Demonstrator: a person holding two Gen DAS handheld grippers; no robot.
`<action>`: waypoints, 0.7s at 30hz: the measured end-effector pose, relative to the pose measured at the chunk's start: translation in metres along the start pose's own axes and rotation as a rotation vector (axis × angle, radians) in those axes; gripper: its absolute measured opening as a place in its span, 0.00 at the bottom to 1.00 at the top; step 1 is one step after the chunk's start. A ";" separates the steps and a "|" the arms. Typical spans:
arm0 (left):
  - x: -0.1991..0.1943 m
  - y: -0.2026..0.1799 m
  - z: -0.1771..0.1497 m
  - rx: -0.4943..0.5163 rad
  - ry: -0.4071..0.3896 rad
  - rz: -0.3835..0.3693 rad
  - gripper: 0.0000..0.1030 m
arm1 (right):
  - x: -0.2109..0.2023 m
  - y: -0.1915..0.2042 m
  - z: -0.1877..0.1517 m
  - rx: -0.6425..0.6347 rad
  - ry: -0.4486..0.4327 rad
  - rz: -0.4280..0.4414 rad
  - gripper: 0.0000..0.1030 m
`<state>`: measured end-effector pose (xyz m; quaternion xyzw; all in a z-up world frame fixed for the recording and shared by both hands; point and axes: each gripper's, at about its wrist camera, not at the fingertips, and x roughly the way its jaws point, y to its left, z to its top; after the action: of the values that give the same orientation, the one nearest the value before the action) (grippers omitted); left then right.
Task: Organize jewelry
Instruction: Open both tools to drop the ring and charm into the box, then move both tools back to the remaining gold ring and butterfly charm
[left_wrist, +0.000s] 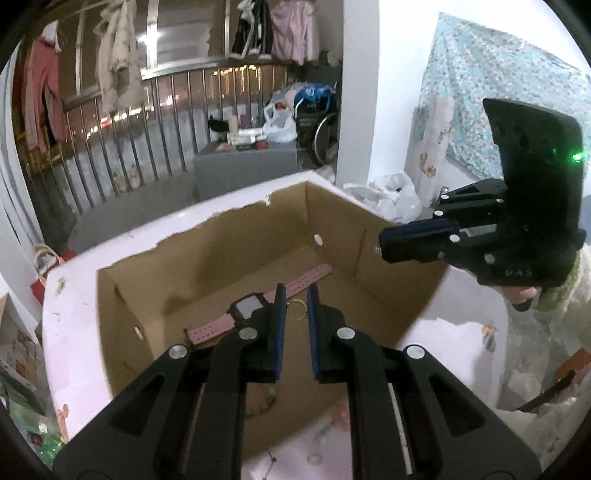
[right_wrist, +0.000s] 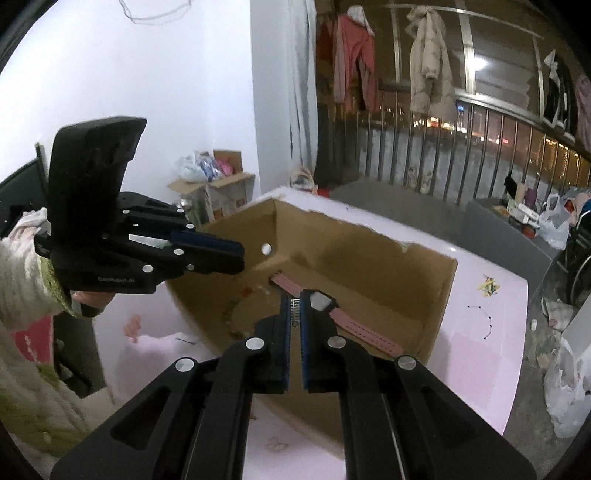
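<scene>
An open cardboard box stands on a pale pink table. On its floor lies a pink-strapped watch with a dark face, shown in the right wrist view as the watch. My left gripper hangs over the box, shut on a thin gold ring held between its blue pads. My right gripper is also above the box, shut on a small silver comb-like piece. Each gripper shows in the other view: right gripper, left gripper.
A beaded bracelet and small reddish bits lie in the box's left part. On the table right of the box are a black bead string and a yellow piece. Plastic bags, a railing and a wall surround the table.
</scene>
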<state>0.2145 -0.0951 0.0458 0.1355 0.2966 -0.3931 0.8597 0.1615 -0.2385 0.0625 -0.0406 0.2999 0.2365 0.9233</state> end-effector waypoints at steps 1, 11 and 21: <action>0.011 0.004 0.003 -0.008 0.017 -0.002 0.10 | 0.008 -0.005 0.001 0.001 0.015 -0.005 0.05; 0.041 0.024 0.007 -0.071 0.067 -0.012 0.31 | 0.032 -0.030 -0.003 0.064 0.059 -0.005 0.12; 0.019 0.028 0.003 -0.100 0.022 -0.005 0.31 | 0.011 -0.038 -0.011 0.100 0.017 -0.032 0.21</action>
<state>0.2469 -0.0897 0.0363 0.0958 0.3256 -0.3786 0.8611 0.1809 -0.2705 0.0447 -0.0014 0.3183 0.2060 0.9253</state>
